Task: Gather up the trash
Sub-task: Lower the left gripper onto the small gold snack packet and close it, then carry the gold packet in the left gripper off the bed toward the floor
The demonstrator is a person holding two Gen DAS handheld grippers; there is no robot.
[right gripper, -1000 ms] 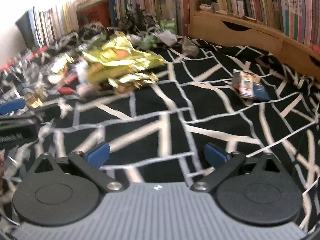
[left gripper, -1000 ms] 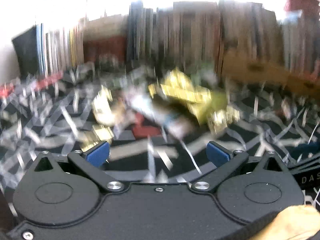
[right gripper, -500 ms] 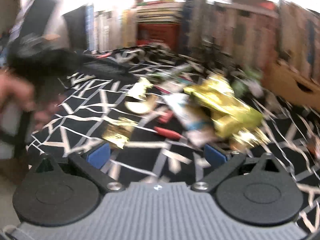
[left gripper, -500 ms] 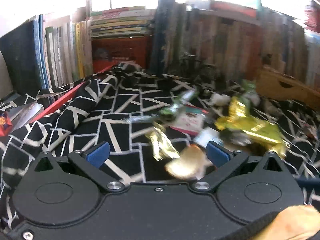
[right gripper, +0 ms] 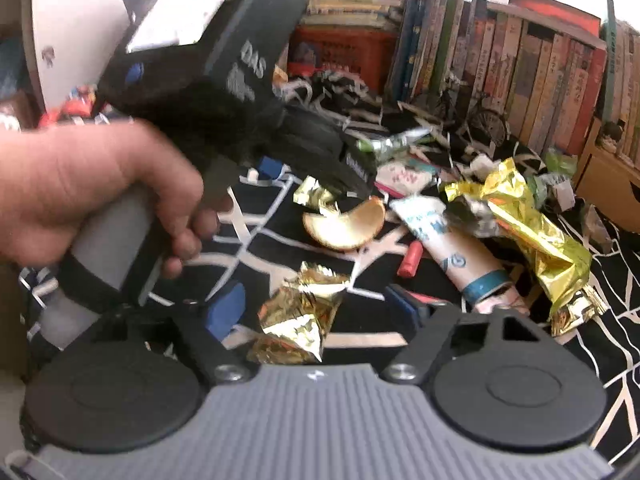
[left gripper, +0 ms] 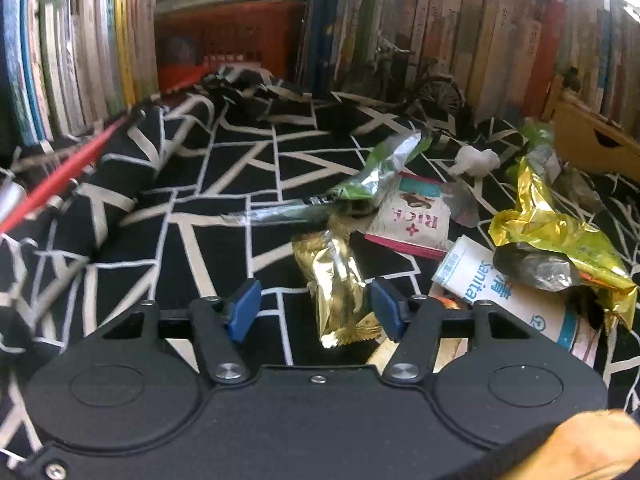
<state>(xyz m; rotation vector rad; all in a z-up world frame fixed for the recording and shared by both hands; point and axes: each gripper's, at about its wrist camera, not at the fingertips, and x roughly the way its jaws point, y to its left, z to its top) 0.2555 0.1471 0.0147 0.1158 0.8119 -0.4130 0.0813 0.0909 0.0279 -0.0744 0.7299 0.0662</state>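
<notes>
Trash is lying scattered over a black cloth with white lines (left gripper: 224, 208), in front of a wall of book spines. Left tongs (left gripper: 316, 312) are standing wide, and a small gold wrapper (left gripper: 340, 292) is sitting between the blue pads (left gripper: 244, 308), closer to the right pad and not visibly pinched. Right tongs (right gripper: 316, 312) are also standing wide, straddling a second crumpled gold wrapper (right gripper: 300, 320) at the near edge of that view. A hand (right gripper: 92, 188) is gripping the left tool's handle, near left in the right wrist view.

Judgement: the step in hand is closing on the two small wrappers. Each should be centred between its pads before squeezing, since foil this light is likely to slip or spring out sideways. Left tongs would do better shifted slightly right. A large gold bag (left gripper: 560, 240), a white paper sachet (left gripper: 500, 292) and a pink card packet (left gripper: 412, 220) are lying to the right, close enough to be dragged along. An orange-coloured peel (right gripper: 348, 228) is resting between the two wrappers.
</notes>
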